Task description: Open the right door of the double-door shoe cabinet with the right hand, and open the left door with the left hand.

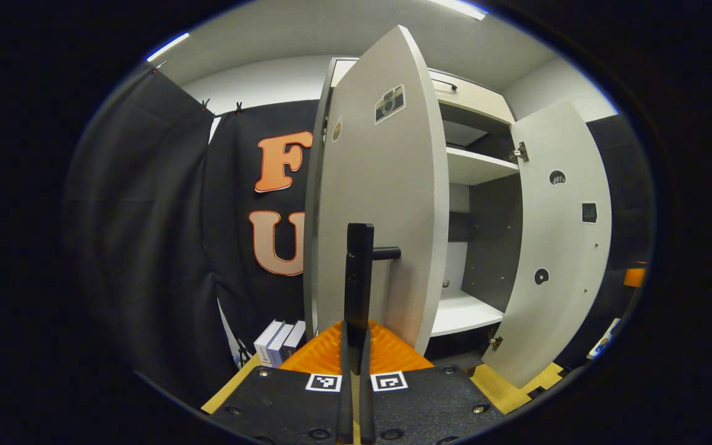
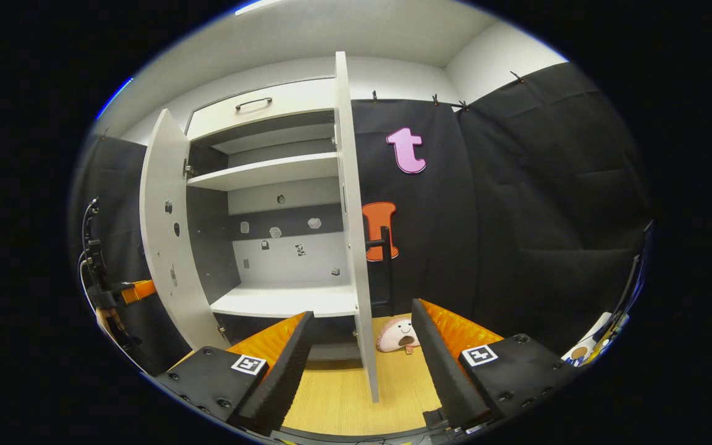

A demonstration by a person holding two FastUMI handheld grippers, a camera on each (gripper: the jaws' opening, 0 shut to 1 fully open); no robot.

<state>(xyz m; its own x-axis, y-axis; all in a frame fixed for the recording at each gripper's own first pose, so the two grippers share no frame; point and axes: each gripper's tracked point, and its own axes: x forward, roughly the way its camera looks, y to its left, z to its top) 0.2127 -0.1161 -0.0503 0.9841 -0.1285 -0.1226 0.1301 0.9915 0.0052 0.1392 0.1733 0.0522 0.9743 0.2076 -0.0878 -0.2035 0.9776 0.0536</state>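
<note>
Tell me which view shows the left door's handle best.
The left gripper view: the left door's handle stands close and centred, clamped by the left gripper. The right gripper view catches that door's inner face, not its handle.

Staged recording booth, not a lived-in home. Black cloth drapes (image 2: 535,204) clipped along a rail cover the walls, plain white wall and ceiling above them, strip ceiling light (image 1: 167,46). 1 piece of furniture: a pale grey double-door shoe cabinet (image 2: 269,173) with white shelves, dark inner panels and a top drawer, both doors swung open, small stickers stuck on doors and back panel like test markers. Light wood-look floor (image 2: 337,402). Props lying around: a small pink plush toy (image 2: 398,335) on the floor beside the cabinet, 3 white boxes (image 1: 279,343) leaning against the drape. Cabled stand rig (image 2: 93,259) at one side.
</note>
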